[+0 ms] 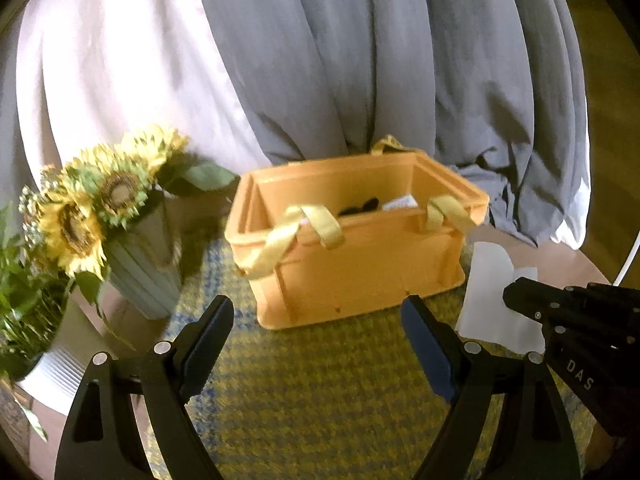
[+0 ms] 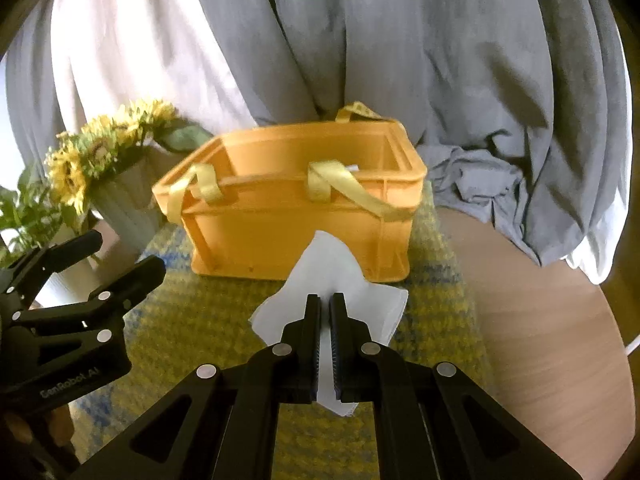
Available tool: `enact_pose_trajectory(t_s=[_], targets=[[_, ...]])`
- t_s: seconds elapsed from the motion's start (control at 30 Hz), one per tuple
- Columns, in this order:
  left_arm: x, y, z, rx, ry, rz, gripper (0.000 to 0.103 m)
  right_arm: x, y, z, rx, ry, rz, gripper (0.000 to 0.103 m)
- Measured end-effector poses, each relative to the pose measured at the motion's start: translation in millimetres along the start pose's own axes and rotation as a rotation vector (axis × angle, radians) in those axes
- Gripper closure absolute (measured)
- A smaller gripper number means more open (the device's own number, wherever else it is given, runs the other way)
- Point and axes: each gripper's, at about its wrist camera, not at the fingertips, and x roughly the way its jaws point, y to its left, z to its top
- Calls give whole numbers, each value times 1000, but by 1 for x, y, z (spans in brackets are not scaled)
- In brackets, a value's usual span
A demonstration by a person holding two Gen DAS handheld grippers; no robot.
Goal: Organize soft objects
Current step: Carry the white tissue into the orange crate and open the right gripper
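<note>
Cloth (image 2: 340,280) pinched in right claw (image 2: 326,300) stretches lengthwise toward orange crate (image 2: 300,232); left claw (image 1: 316,312) spread, empty.

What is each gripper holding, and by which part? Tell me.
The right gripper is shut on the white cloth, pinching a fold near its lower edge. The left gripper is open and holds nothing.

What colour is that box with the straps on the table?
The box is orange, with pale yellow straps; the right wrist view shows it best.
</note>
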Motion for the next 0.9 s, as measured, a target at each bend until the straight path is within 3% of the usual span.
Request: enact_pose_trajectory(t_s=[0.9], targets=[[-31,28,66,-49,-226,57,17,-31,17,74,-7,-268,39,97]])
